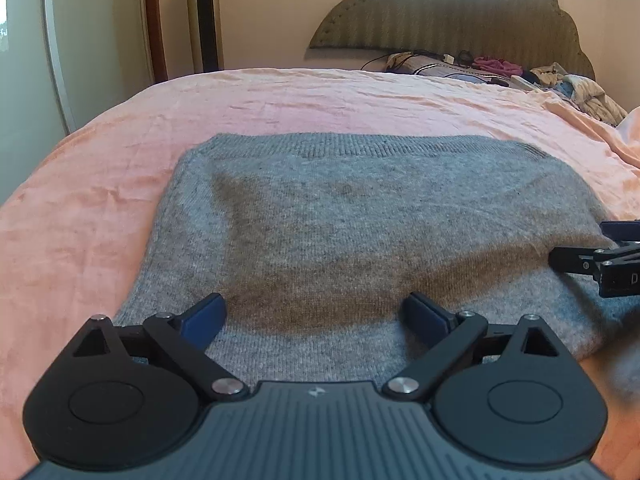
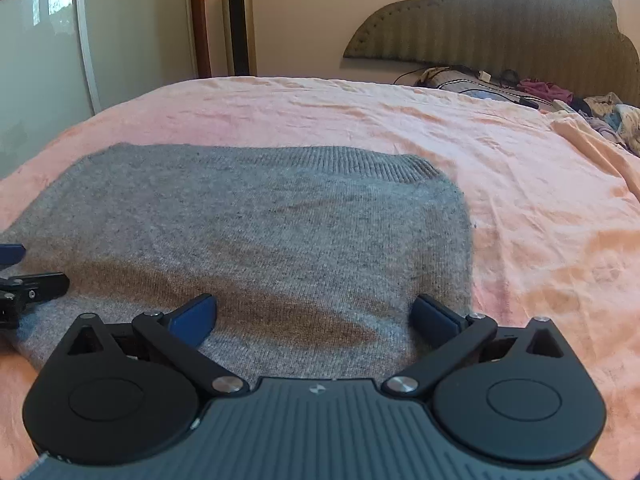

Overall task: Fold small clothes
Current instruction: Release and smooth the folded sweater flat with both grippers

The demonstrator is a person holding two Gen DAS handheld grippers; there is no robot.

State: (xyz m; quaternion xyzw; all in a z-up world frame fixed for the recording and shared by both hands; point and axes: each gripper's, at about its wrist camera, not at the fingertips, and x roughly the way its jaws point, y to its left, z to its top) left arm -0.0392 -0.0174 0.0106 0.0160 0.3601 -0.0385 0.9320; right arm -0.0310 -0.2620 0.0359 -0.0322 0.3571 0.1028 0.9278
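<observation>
A grey knitted garment (image 1: 340, 220) lies flat on the pink bed sheet (image 1: 100, 200), its ribbed hem at the far edge. It also shows in the right wrist view (image 2: 260, 232). My left gripper (image 1: 316, 312) is open and empty, hovering over the garment's near left part. My right gripper (image 2: 316, 312) is open and empty over the garment's near right part. The right gripper's fingers (image 1: 580, 264) show at the right edge of the left wrist view; the left gripper's fingers (image 2: 36, 284) show at the left edge of the right wrist view.
The pink sheet (image 2: 540, 220) spreads wide around the garment. A padded headboard (image 1: 460, 12) stands at the back right, with a heap of clothes and cables (image 1: 560, 84) below it. A tower fan (image 1: 206, 16) and a door frame stand beyond the bed's far left.
</observation>
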